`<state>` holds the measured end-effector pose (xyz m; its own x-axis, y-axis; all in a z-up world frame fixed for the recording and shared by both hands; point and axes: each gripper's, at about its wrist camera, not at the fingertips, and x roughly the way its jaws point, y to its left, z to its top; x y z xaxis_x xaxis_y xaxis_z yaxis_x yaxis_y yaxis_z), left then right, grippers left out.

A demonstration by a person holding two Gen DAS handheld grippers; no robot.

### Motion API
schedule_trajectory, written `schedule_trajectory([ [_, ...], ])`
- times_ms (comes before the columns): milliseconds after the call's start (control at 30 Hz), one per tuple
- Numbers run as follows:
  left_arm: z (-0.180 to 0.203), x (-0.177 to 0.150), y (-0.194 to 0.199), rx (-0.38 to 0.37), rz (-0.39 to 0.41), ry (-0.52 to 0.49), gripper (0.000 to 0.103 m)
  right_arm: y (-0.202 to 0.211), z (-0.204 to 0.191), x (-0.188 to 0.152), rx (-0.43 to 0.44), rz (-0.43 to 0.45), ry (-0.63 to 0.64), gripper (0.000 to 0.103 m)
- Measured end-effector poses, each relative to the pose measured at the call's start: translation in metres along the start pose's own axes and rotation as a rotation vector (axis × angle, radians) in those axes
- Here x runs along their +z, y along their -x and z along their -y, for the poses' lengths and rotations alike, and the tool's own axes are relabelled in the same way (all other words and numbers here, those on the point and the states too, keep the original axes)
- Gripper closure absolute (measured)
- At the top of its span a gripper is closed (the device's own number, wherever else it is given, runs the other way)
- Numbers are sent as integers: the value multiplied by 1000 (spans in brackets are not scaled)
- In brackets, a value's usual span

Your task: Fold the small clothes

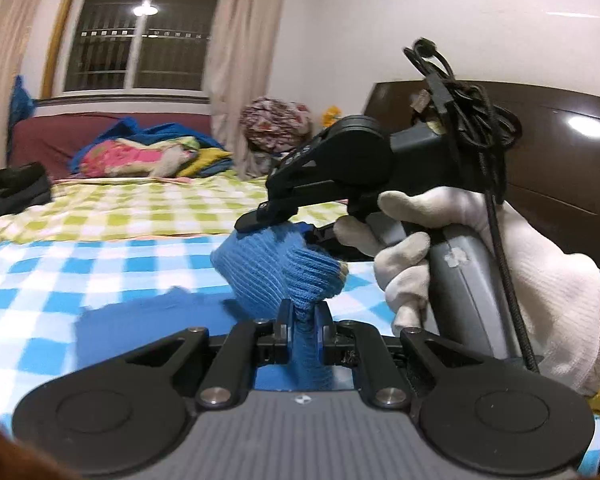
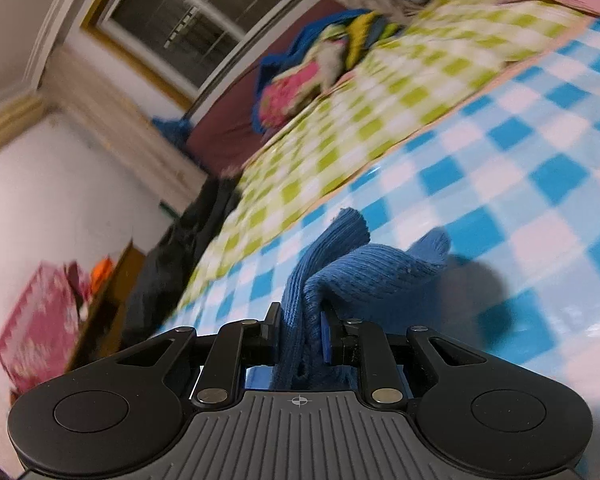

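Pinched between my left gripper's [image 1: 302, 322] pads is a bunched neck of the blue knit [image 1: 276, 272], which rises just ahead of the fingers. My right gripper [image 1: 260, 220] comes in from the right in a white-gloved hand [image 1: 480, 264], its tips touching the knit's top. From its own camera, the right gripper [image 2: 302, 334] is clamped on the same knit [image 2: 364, 276], folds spilling forward and right. Beneath both lies a blue checked sheet [image 1: 60, 268], with a green checked one [image 1: 140, 208] farther ahead.

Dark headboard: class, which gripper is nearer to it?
Right. The right gripper is in front of the headboard; the left gripper sits farther back. Both clamp the blue knit garment.
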<state>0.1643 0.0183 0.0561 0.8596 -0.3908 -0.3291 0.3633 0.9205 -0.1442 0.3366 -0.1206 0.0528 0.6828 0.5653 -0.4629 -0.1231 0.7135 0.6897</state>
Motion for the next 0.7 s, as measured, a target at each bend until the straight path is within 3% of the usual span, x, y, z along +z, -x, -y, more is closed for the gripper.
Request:
schedule_trajectory([
  [233, -57, -17, 13, 75, -47, 80, 85, -65, -59, -37, -36, -101, 155, 86],
  [333, -80, -26, 12, 103, -83, 124, 85, -88, -72, -53, -57, -142, 196, 97],
  [500, -102, -39, 15, 133, -119, 151, 85, -119, -90, -76, -72, -223, 235, 97],
  [600, -107, -39, 22, 129, -112, 151, 85, -115, -96, -79, -50, -219, 240, 90],
  [700, -111, -34, 23, 104, -93, 177, 85, -97, -102, -70, -80, -155, 299, 90],
])
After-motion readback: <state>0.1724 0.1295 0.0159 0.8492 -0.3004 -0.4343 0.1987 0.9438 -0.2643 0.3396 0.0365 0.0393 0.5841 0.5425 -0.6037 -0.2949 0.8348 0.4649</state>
